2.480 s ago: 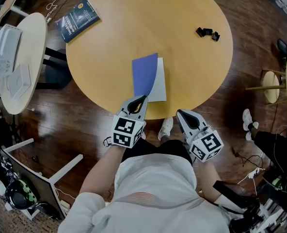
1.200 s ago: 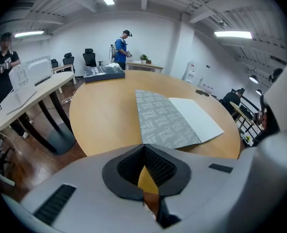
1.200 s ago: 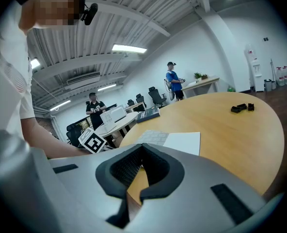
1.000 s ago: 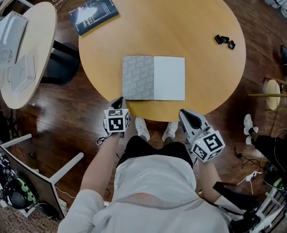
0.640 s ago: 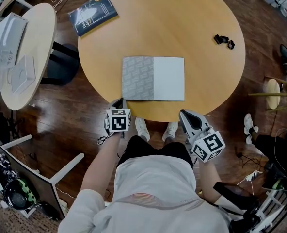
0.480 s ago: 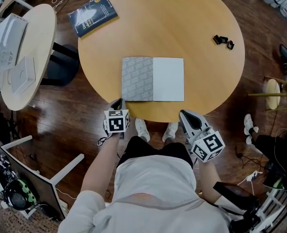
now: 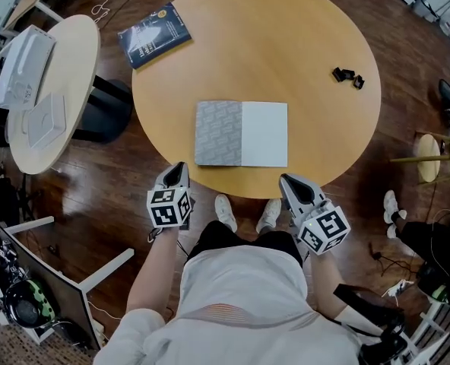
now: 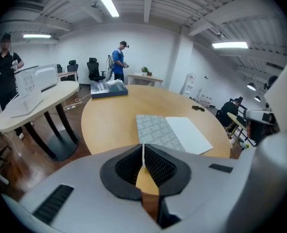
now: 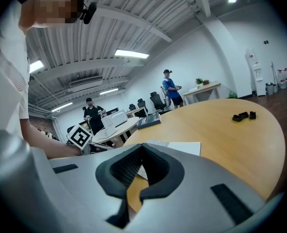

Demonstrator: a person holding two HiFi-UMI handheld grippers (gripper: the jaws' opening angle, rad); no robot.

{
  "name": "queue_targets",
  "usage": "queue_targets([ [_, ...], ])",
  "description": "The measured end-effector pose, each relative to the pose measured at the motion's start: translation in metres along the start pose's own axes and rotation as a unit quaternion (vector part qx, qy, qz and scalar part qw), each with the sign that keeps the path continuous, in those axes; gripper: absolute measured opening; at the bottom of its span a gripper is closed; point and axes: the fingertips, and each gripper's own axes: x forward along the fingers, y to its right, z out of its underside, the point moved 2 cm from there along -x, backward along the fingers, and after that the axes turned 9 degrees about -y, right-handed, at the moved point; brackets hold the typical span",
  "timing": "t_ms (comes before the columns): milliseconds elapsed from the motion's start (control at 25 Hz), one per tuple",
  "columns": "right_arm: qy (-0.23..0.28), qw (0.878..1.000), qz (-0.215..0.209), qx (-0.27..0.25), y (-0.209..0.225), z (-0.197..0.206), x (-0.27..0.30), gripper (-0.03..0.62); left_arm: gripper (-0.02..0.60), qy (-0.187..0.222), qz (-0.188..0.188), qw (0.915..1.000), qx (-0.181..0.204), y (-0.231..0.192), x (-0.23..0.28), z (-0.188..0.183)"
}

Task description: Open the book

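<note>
Book (image 7: 242, 134) lies open and flat on the round desk (image 7: 270, 44), close to the edge nearest the person. Its left half is a grey patterned leaf and its right half a plain white page.

Head view: the left tool (image 7: 178, 167) is off the desk edge, just outside the book's near left corner, with its tip pointing toward that corner and not touching it. The right tool (image 7: 286, 179) is likewise off the edge, just below the near right corner and clear of the page. The book sits between the two tips and further onto the desk. A dark blue volume (image 7: 155, 34) overhangs the far left rim, and some small black parts (image 7: 348, 75) lie toward the right; both are well apart from the book.

Left gripper view: the left tool (image 8: 143, 147) has its jaws closed tip to tip with nothing between them. The book (image 8: 170, 132) lies ahead and slightly right of the tips, untouched.

Right gripper view: the right tool (image 9: 143, 145) has pads that appear to meet at the tips, though the wide-angle curve makes the contact hard to confirm, and it holds nothing. The book's white page (image 9: 177, 147) shows just past the jaws, apart from them.
</note>
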Motion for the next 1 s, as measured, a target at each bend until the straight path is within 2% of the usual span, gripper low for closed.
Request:
queue_targets([
  [200, 0.015, 1.0, 0.005, -0.021, 0.0, -0.02, -0.014, -0.003, 0.009, 0.07, 0.035, 0.9963, 0.036, 0.037, -0.029, -0.038],
  [360, 0.026, 0.999, 0.011, -0.039, -0.002, -0.037, -0.024, -0.003, 0.009, 0.12, 0.064, 0.9886, 0.064, 0.066, -0.056, -0.067],
  [520, 0.039, 0.997, 0.017, -0.063, -0.005, -0.058, -0.036, -0.002, 0.009, 0.176, 0.094, 0.9764, 0.083, 0.095, -0.087, -0.095],
  [760, 0.068, 0.994, 0.019, -0.088, -0.017, -0.089, -0.051, -0.002, 0.009, 0.248, 0.137, 0.9547, 0.09, 0.13, -0.139, -0.127],
  [1000, 0.102, 0.99, 0.019, -0.098, -0.02, -0.112, -0.07, -0.002, 0.009, 0.29, 0.155, 0.9381, 0.108, 0.149, -0.174, -0.14],
])
